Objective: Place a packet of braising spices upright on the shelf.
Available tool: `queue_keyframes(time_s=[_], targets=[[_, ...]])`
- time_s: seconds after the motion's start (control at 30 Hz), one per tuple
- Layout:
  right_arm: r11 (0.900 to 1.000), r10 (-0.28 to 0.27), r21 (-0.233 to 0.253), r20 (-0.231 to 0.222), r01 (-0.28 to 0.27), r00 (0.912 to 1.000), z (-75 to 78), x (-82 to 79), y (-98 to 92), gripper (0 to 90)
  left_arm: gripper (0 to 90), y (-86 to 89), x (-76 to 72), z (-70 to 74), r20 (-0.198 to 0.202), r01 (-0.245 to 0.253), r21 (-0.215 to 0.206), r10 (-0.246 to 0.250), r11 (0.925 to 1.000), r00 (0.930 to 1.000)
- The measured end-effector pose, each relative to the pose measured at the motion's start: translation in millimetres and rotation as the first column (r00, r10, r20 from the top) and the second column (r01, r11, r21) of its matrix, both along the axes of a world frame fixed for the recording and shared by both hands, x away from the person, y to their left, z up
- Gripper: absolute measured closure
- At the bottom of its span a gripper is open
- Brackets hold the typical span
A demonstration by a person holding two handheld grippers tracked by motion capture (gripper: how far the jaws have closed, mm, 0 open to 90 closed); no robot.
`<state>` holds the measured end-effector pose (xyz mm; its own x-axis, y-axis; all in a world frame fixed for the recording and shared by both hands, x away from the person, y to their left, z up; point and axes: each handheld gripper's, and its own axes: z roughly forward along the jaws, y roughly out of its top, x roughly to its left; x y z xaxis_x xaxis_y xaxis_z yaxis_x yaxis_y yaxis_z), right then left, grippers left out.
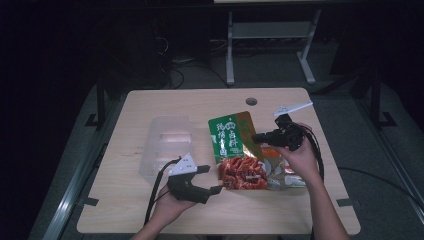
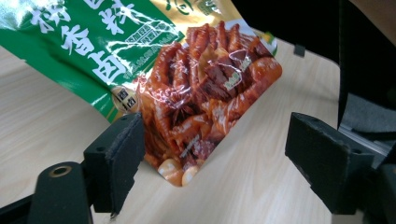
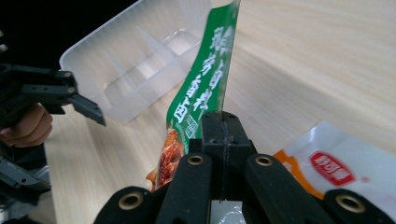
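A snack bag (image 1: 235,150), green on top with red food showing through its clear lower half, is held over the table. My right gripper (image 1: 258,137) is shut on the bag's right edge; in the right gripper view the bag (image 3: 205,79) rises edge-on from the closed jaws of that gripper (image 3: 224,126). My left gripper (image 1: 214,179) is open at the bag's lower left corner. In the left gripper view, the bag's red corner (image 2: 196,107) reaches in between the spread jaws of the left gripper (image 2: 219,158), close to the left pad (image 2: 122,156).
A clear plastic divided container (image 1: 167,142) sits left of the bag on the wooden table (image 1: 280,215), and is also visible as the container (image 3: 140,60). A white and orange packet (image 1: 287,176) lies under the right hand, seen again as the packet (image 3: 336,168). A cable hole (image 1: 251,101) is near the far edge.
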<state>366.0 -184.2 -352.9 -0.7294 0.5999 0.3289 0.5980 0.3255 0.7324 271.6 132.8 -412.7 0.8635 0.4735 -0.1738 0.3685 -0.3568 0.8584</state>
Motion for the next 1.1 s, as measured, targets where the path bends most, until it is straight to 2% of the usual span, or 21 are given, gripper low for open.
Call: queue_keyframes(time_s=[0.07,0.17,0.23,0.3,0.4,0.43,0.47,0.5,0.53,0.57,0.6,0.63,0.67,0.7,0.73,0.77,0.83,0.87,0.97,1.0,1.1], targets=[[1.0,-0.001,0.002,0.026,0.001,0.9997,3.3,-2.7,-3.0,90.0,19.2,-5.3,8.3,-1.5,0.001,-0.025,0.012,0.025,0.9996,0.9997],[1.0,0.001,0.009,0.047,-0.002,0.9989,4.8,-3.7,-7.5,90.0,18.3,-13.1,20.1,-5.5,-0.013,-0.077,-0.007,0.077,0.997,0.9969],[1.0,0.003,0.019,0.054,-0.004,0.9985,5.2,-4.8,-10.4,90.0,18.3,-19.6,29.3,-10.3,-0.043,-0.105,-0.024,0.104,0.9942,0.9937],[1.0,0.012,0.018,0.063,-0.013,0.998,6.5,-6.6,-13.1,90.0,18.4,-25.7,38.2,-15.6,-0.045,-0.142,0.001,0.142,0.9899,0.9889],[1.0,0.023,0.02,0.086,-0.024,0.996,8.9,-9.7,-16.1,90.0,19.8,-32.5,51.5,-24.0,-0.097,-0.173,-0.004,0.172,0.9849,0.9803],[0.999,0.033,0.03,0.093,-0.036,0.9952,10.1,-11.7,-18.0,90.0,21.6,-34.5,60.8,-29.2,-0.164,-0.175,-0.021,0.17,0.9843,0.9718],[0.999,0.033,0.03,0.093,-0.036,0.9952,10.1,-11.7,-18.0,90.0,22.1,-34.5,60.8,-29.2,-0.164,-0.175,-0.021,0.17,0.9843,0.9718],[0.999,0.039,0.031,0.1,-0.043,0.9942,10.5,-12.6,-18.7,90.0,22.1,-36.6,63.5,-31.2,-0.185,-0.182,-0.036,0.173,0.9826,0.9675],[0.998,0.052,0.034,0.108,-0.056,0.9928,11.5,-14.2,-20.5,90.0,26.9,-38.6,66.0,-32.7,-0.192,-0.182,-0.038,0.172,0.9825,0.9663],[0.998,0.052,0.034,0.108,-0.056,0.9928,11.5,-14.2,-20.5,90.0,26.9,-41.8,68.0,-33.4,-0.219,-0.19,-0.044,0.177,0.9808,0.9597],[0.998,0.058,0.03,0.111,-0.062,0.9921,12.1,-14.5,-22.9,90.0,30.6,-53.2,67.6,-30.9,-0.225,-0.186,-0.061,0.168,0.9807,0.9599],[0.998,0.058,0.03,0.111,-0.062,0.9921,12.1,-14.5,-22.9,90.0,36.3,-53.2,67.6,-30.9,-0.225,-0.186,-0.061,0.168,0.9807,0.9599],[0.998,0.057,0.034,0.108,-0.061,0.9925,11.5,-14.0,-24.2,90.0,36.3,-58.8,67.1,-29.3,-0.206,-0.19,-0.045,0.177,0.9807,0.9623],[0.998,0.056,0.03,0.103,-0.059,0.9931,10.8,-13.6,-27.1,90.0,39.2,-61.9,68.4,-28.7,-0.217,-0.196,-0.04,0.183,0.9798,0.9588],[0.998,0.052,0.022,0.106,-0.054,0.993,10.3,-13.5,-28.5,90.0,46.7,-62.5,69.7,-28.8,-0.238,-0.207,-0.06,0.187,0.9765,0.953],[0.998,0.052,0.022,0.106,-0.054,0.993,10.3,-13.5,-28.5,90.0,46.7,-61.1,70.9,-28.4,-0.244,-0.213,-0.077,0.189,0.974,0.9513],[0.999,0.042,0.017,0.101,-0.044,0.994,8.7,-13.8,-31.5,90.0,60.3,-59.8,71.7,-27.2,-0.266,-0.227,-0.111,0.191,0.9675,0.9448],[0.999,0.035,0.028,0.099,-0.038,0.9944,5.3,-13.4,-34.8,90.0,69.1,-59.2,71.7,-26.1,-0.267,-0.224,-0.114,0.187,0.9679,0.9454],[0.998,0.03,0.046,0.089,-0.034,0.9956,2.2,-11.8,-39.3,90.0,79.9,-59.7,69.9,-25.0,-0.262,-0.221,-0.129,0.182,0.9667,0.9479],[0.998,0.021,0.06,0.082,-0.026,0.9964,0.5,-11.3,-43.3,90.0,81.7,-61.0,65.9,-22.2,-0.218,-0.214,-0.123,0.184,0.9692,0.9585],[0.998,0.013,0.062,0.08,-0.018,0.9967,0.4,-11.4,-47.5,90.0,83.4,-61.4,61.8,-18.9,-0.189,-0.21,-0.125,0.185,0.9695,0.9644]])
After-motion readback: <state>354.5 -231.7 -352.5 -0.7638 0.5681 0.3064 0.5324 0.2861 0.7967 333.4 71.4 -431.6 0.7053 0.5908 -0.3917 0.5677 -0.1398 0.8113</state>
